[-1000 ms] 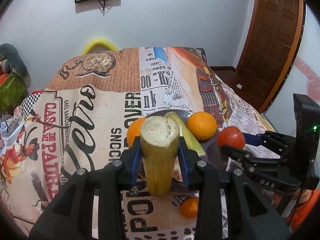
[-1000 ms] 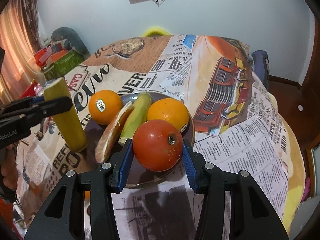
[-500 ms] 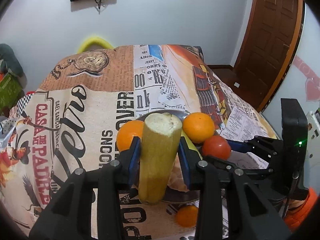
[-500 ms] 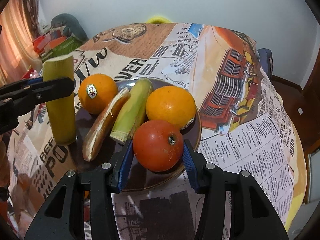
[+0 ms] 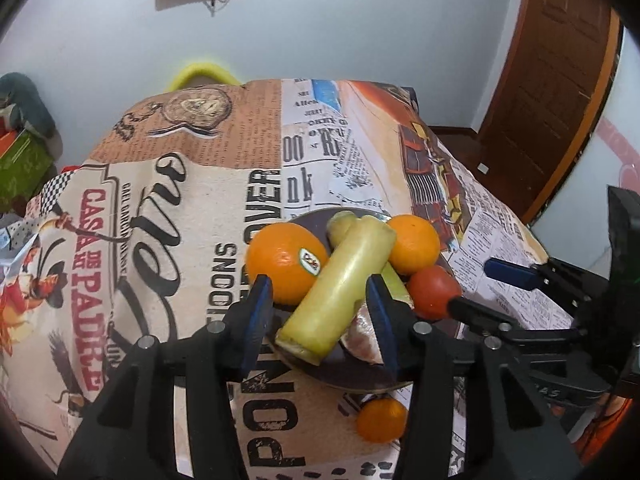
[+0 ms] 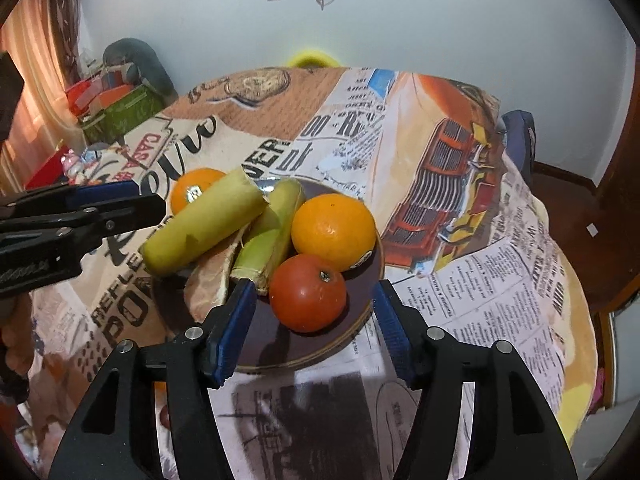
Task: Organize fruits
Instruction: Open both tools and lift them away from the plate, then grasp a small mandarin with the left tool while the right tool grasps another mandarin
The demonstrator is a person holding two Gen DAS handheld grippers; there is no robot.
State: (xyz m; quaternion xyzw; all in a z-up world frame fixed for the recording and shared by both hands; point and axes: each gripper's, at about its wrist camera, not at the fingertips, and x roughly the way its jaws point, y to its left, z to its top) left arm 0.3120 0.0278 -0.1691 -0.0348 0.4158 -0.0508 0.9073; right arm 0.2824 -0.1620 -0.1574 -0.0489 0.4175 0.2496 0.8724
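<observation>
Plate (image 6: 362,316) on table (image 5: 192,200): two oranges, tomato (image 6: 307,293), cane piece (image 5: 338,294) lying across. Left tool (image 5: 320,316), right tool (image 6: 314,332): jaws just opened, pads clear of fruit.

"Dole" sticker (image 5: 310,261) on orange (image 5: 280,268)

Home: tablecloth-covered table (image 5: 192,184), wooden door (image 5: 560,72)
</observation>
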